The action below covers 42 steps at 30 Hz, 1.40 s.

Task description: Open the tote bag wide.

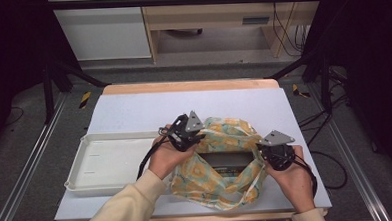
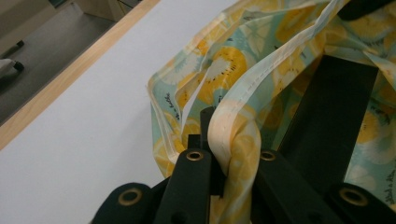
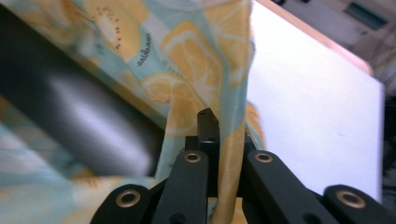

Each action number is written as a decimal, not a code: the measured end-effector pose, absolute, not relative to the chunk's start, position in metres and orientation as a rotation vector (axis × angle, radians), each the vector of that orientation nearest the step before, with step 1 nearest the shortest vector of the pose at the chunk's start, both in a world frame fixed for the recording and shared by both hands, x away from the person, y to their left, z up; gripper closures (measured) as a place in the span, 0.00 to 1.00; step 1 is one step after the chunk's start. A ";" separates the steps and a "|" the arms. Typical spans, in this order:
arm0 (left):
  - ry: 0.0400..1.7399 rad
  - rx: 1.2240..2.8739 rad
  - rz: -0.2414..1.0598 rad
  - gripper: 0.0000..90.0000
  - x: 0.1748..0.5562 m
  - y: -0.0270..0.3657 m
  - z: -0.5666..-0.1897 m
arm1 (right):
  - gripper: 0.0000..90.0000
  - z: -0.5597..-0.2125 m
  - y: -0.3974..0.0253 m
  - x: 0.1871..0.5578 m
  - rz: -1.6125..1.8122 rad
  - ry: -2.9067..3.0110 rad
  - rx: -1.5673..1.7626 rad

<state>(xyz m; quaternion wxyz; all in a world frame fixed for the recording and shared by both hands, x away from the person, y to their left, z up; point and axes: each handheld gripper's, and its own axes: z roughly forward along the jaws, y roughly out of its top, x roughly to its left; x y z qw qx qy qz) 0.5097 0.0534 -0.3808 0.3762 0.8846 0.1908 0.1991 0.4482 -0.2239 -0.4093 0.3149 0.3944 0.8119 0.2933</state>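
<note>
Two grippers, left (image 1: 201, 136) and right (image 1: 264, 155), jaws clenched on fruit-print bag (image 1: 224, 132) rim, white tray (image 1: 109, 164) in high view

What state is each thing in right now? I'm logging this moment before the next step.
Fabric bag: mouth held open, lying on the table.
Dark box: inside the bag, lying flat.
White tray: empty, left of the bag.
Left gripper: shut on the bag's rim.
Right gripper: shut on the bag's fabric at the opposite side.
Table: white top, bag and tray resting on it.
</note>
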 end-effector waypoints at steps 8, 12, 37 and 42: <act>0.518 2.351 0.487 0.98 0.525 0.037 -0.408 | 0.98 -0.441 -0.238 0.462 0.749 2.197 1.114; 0.529 2.359 0.485 0.98 0.526 0.038 -0.413 | 0.84 -0.449 -0.242 0.462 0.792 2.211 1.131; 0.500 2.338 0.419 0.99 0.522 0.054 -0.394 | 0.45 -0.400 -0.145 0.420 1.181 2.353 0.906; 0.499 2.328 0.422 0.99 0.522 0.057 -0.392 | 0.42 -0.407 -0.120 0.431 1.279 2.427 0.872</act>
